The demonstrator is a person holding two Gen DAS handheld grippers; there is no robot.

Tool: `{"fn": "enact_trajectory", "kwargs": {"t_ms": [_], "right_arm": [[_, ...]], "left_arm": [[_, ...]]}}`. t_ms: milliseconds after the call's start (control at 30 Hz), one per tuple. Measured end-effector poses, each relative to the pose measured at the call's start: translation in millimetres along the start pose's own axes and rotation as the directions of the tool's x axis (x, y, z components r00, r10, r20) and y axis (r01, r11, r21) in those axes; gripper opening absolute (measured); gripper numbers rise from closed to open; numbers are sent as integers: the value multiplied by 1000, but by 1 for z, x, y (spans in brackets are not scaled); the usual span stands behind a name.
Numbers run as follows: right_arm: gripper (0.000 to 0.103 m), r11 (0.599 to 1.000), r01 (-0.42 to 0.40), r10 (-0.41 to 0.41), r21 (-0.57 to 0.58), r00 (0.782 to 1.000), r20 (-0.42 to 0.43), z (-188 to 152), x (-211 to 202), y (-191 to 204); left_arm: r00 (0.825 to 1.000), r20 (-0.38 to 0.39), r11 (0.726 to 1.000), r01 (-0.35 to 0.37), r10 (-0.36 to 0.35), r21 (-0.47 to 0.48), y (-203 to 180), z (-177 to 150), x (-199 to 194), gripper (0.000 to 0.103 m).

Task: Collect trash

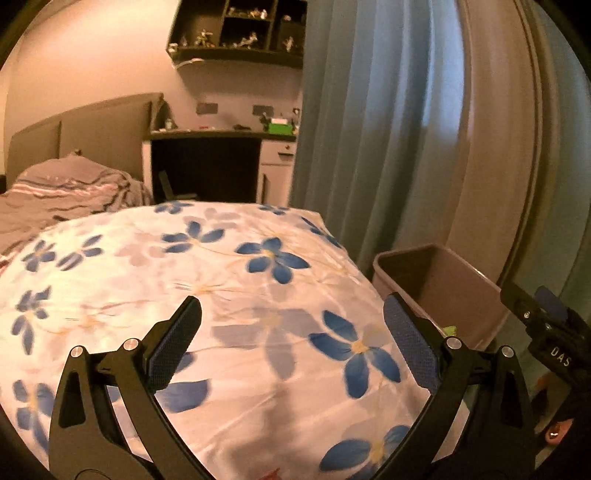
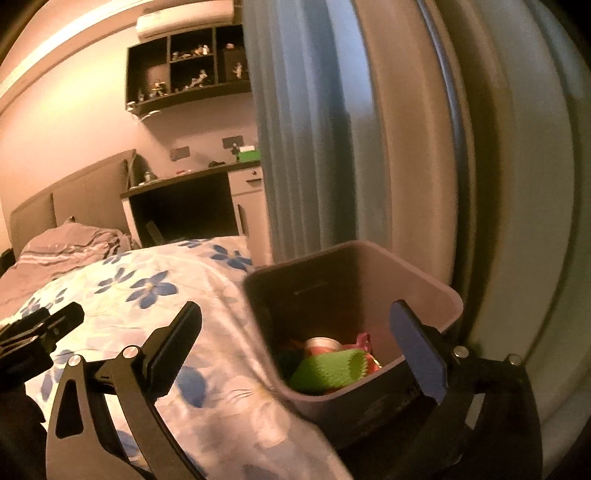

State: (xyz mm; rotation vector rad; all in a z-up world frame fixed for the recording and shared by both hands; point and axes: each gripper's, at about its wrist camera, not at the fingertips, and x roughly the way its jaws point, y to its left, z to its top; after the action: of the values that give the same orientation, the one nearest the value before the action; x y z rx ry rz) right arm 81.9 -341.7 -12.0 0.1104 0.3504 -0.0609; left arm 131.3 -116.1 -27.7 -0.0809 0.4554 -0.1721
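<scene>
Trash (image 2: 332, 365) already lies at the bottom of the bin (image 2: 424, 291): a green ribbed piece on top, something pink and red beside it, and what looks like a round lid or can behind; the rest is too dark to tell. The bin stands on the floor, hard against the edge of the bed (image 1: 221, 280), probably so that litter picked off the bedding can be dropped in without a long carry. The right gripper (image 2: 306, 332) hangs over the bin's open mouth with its fingers spread wide and nothing between them, a pose that fits a piece having just been let go. The left gripper (image 1: 291, 328) is over the bed, fingers likewise spread and empty, likely ready for the next piece.

The bed's cover is pale with blue flowers, and no litter shows on the part in view. A striped grey blanket (image 1: 62, 184) lies bunched near the headboard (image 1: 85, 129). Beyond stand a desk (image 1: 221, 134) with small clutter, a dark wall shelf (image 1: 236, 33) of figurines, and a blue curtain (image 1: 369, 129) right behind the bin.
</scene>
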Motion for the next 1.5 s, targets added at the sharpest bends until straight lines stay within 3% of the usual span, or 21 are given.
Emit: {"fn": "enact_trajectory", "kwargs": {"t_ms": [367, 733, 1500], "right_arm": [[97, 999, -35, 36, -29, 999, 38, -3, -61, 51], [97, 997, -15, 22, -77, 996, 92, -5, -105, 78], [97, 998, -24, 30, -65, 995, 98, -7, -115, 85]], "left_arm": [[997, 10, 997, -72, 72, -15, 38, -7, -58, 97], [995, 52, 996, -85, 87, -35, 55, -14, -101, 97], [994, 69, 996, -88, 88, -5, 41, -9, -113, 97]]}}
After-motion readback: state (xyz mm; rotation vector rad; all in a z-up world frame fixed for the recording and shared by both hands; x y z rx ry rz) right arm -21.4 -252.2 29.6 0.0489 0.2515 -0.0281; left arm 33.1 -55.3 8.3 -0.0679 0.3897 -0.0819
